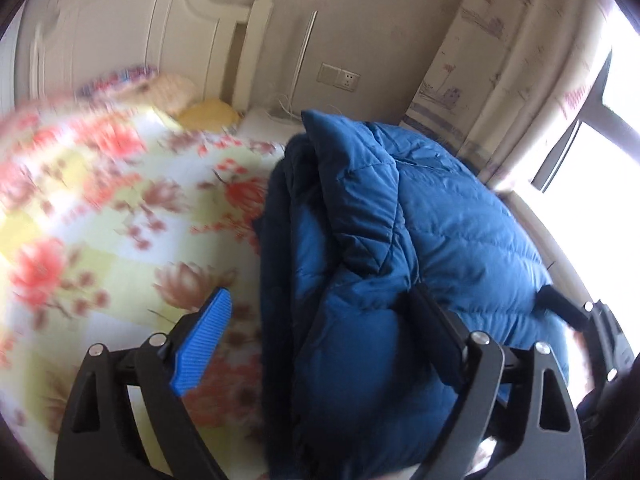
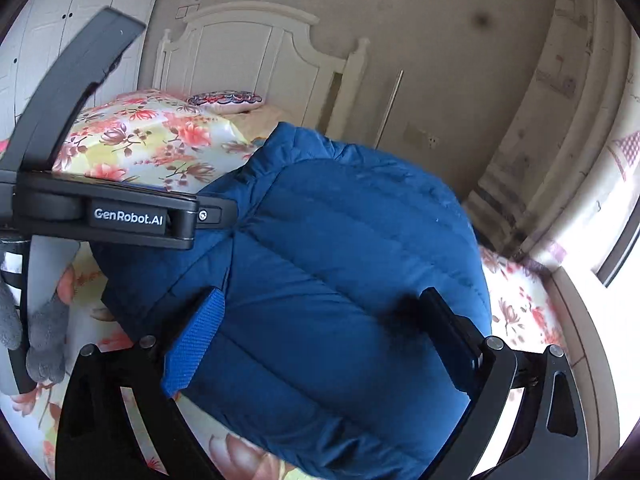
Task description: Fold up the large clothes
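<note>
Both hand-held grippers stand with their jaws spread wide over a folded blue puffer jacket (image 2: pixel 340 264) that lies on a bed. In the left wrist view, the left hand-held gripper (image 1: pixel 320 332) has its blue ribbed pad (image 1: pixel 204 340) out over the flowered bedspread (image 1: pixel 100 216), clear of the jacket, while its black finger (image 1: pixel 436 328) rests against the jacket's padded top; nothing is pinched between the two. The jacket's dark lining shows along its left edge, and a quilted flap stands up near its far end.

In the right wrist view, the right hand-held gripper (image 2: pixel 324 336) straddles the near part of the jacket. Its blue pad (image 2: pixel 200 340) sits at the jacket's left side and its black finger (image 2: pixel 448 332) at the right, with the padded bulk lying between them; the pads are not squeezing it. A small dark tuft shows on the jacket just beside the black finger.

At the left of that view the body of the left hand-held gripper crosses the picture, marked GenRobot.AI (image 2: pixel 128 216), with a grey gloved hand (image 2: pixel 44 344) below it.

Beyond the jacket lie a flowered quilt (image 2: pixel 148 140), a patterned pillow (image 2: pixel 224 100) and a white headboard (image 2: pixel 256 52). A curtain (image 2: pixel 576 120) hangs at the right beside a bright window.
</note>
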`<state>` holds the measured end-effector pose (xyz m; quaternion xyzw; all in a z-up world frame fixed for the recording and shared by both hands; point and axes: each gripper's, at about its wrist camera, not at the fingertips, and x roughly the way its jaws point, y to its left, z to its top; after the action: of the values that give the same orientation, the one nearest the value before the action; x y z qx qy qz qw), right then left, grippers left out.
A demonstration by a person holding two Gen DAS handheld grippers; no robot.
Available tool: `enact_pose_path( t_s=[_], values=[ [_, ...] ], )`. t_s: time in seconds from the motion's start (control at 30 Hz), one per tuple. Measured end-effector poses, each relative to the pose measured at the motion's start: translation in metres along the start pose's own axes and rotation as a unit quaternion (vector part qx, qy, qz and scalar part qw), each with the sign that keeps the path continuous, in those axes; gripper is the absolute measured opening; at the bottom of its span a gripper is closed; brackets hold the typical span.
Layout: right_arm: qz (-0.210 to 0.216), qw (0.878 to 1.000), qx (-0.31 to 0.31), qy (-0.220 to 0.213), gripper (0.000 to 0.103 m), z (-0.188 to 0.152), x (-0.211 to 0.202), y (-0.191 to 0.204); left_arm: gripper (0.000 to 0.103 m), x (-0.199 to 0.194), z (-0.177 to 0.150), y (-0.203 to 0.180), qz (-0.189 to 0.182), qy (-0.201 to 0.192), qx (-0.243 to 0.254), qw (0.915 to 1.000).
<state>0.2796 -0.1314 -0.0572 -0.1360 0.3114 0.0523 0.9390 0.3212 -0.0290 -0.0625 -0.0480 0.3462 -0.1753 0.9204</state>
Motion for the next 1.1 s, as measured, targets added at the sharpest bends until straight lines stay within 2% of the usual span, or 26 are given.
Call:
enact_pose_path(
  t_s=[0.07, 0.13, 0.23, 0.47, 0.6, 0.8, 1.1],
  values=[
    [0.014, 1.0, 0.003, 0.001, 0.094, -0.001, -0.016, -0.002, 0.098, -0.017, 0.0, -0.006, 0.04, -0.023, 0.031, 0.9985],
    [0.008, 1.0, -0.006, -0.018, 0.094, -0.01, -0.044, -0.001, 0.101, -0.039, -0.002, -0.012, 0.068, -0.046, 0.05, 0.9954],
    [-0.006, 0.999, 0.0, -0.054, 0.095, -0.023, -0.094, -0.007, 0.101, -0.073, -0.006, -0.022, 0.093, -0.076, 0.065, 0.9907],
    [-0.034, 0.989, 0.085, -0.117, 0.098, -0.052, -0.183, -0.029, 0.101, -0.156, -0.028, -0.054, 0.158, -0.134, 0.059, 0.9765],
    [-0.059, 0.983, 0.126, -0.119, 0.098, -0.063, -0.204, -0.038, 0.101, -0.189, -0.05, -0.064, 0.145, -0.151, 0.058, 0.976],
    [-0.057, 0.984, 0.141, -0.098, 0.098, -0.07, -0.202, -0.038, 0.101, -0.208, -0.08, -0.08, 0.134, -0.164, 0.081, 0.9739],
    [-0.054, 0.985, 0.129, -0.098, 0.098, -0.069, -0.207, -0.031, 0.101, -0.21, -0.082, -0.082, 0.137, -0.162, 0.076, 0.9742]
  ],
)
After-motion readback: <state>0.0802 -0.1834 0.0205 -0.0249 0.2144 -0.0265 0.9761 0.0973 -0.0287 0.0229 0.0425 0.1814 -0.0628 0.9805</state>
